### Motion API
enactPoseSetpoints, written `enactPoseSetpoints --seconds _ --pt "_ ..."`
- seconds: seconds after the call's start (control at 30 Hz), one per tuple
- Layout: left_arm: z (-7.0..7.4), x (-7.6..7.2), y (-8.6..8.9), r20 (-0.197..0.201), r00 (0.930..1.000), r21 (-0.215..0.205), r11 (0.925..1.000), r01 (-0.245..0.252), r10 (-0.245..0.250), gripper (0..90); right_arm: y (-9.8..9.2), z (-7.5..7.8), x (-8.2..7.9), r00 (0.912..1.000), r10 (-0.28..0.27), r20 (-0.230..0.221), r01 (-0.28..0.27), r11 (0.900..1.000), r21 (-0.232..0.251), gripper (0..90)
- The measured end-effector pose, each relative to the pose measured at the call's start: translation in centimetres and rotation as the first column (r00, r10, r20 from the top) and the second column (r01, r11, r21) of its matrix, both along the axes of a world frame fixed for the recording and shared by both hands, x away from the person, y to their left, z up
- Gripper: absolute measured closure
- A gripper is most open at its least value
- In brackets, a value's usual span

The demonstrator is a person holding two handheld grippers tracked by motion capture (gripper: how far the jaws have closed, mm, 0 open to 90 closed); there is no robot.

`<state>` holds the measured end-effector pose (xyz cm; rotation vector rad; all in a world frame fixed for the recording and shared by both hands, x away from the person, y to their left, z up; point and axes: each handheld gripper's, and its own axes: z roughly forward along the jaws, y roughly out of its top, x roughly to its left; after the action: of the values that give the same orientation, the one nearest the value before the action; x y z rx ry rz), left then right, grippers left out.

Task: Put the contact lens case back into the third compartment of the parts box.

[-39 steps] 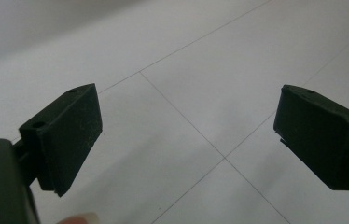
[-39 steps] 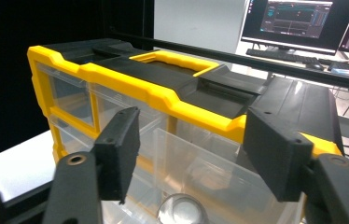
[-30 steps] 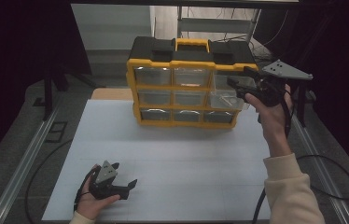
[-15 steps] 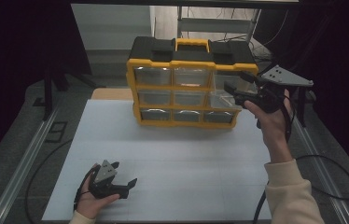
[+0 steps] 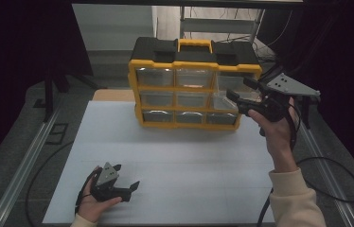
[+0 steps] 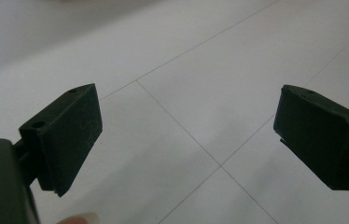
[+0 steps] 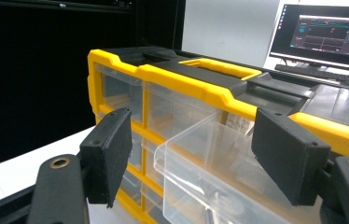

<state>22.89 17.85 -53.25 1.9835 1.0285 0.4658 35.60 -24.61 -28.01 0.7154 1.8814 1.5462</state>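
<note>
A yellow and black drawer organizer [image 5: 189,94] stands upright at the back of the white table [image 5: 175,156]. One clear drawer [image 7: 210,163] in its right column is pulled partway out. My right gripper [image 5: 240,90] hovers at that column with its jaws wide apart. In the right gripper view the right gripper [image 7: 191,154] has the drawer's rim between and below the pads, which do not touch it. My left gripper [image 5: 130,187] rests near the table's front left edge. In the left gripper view the left gripper [image 6: 186,135] is open over bare table.
The organizer's yellow carry handle [image 5: 194,45] sits on its black lid. A monitor [image 7: 326,30] glows behind the organizer. Metal rails [image 5: 23,161] run along both sides of the table. A black cable [image 5: 326,175] trails from the right gripper.
The right gripper has sunk slightly in front of the organizer's right column. The left gripper has stayed where it was.
</note>
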Motion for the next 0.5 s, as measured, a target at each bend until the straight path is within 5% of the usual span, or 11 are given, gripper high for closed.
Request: enactPoseSetpoints --seconds 0.5 --pt "0.0 0.0 0.1 0.001 1.0 0.002 1.0 -0.004 0.004 8.5 -0.5 -1.2 -1.4 0.9994 0.034 0.007 -0.034 0.999 0.021 28.7"
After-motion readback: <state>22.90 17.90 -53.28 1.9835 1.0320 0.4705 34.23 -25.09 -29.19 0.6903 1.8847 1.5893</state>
